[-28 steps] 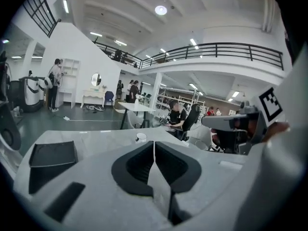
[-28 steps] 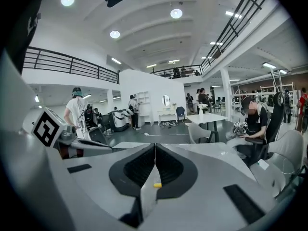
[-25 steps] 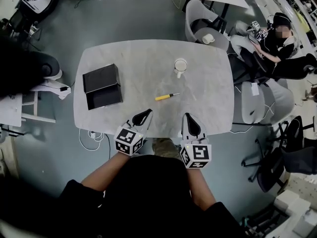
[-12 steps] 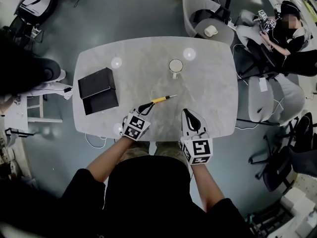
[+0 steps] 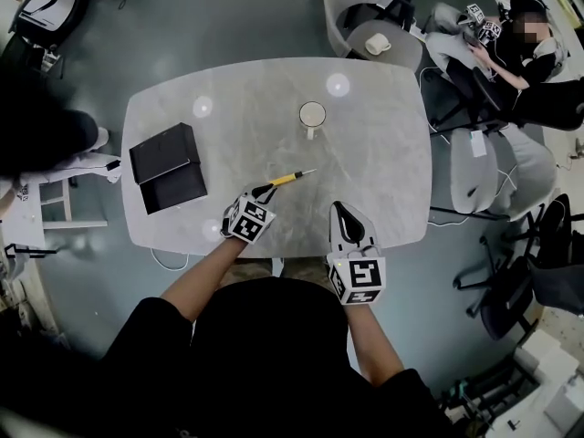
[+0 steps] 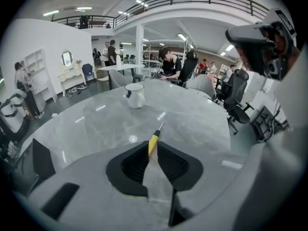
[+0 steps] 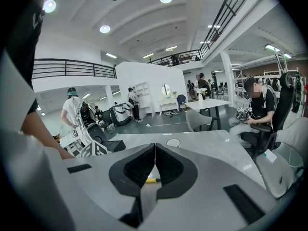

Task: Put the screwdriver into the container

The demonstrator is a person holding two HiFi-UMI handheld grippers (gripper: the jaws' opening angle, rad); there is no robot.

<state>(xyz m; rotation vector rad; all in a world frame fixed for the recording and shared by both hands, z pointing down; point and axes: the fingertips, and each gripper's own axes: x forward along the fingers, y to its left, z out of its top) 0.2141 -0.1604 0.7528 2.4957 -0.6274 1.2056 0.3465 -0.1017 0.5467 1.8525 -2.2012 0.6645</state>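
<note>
Our left gripper [image 6: 151, 147] is down on the counter [image 5: 374, 158] with its jaws just cracking open a sliver around the butt of the yellow screwdriver [image 6: 154, 141], well apart from the open black container [image 5: 167, 165], while our right gripper [image 7: 155, 149] hovers nearby, jaws pressed together.

- We see a white mug [image 5: 312, 117] upright on the grey worktop [image 5: 374, 185].
- A grey chair [image 5: 365, 26] stands beyond it.
- We see a person [image 5: 516, 57] seated nearby.
</note>
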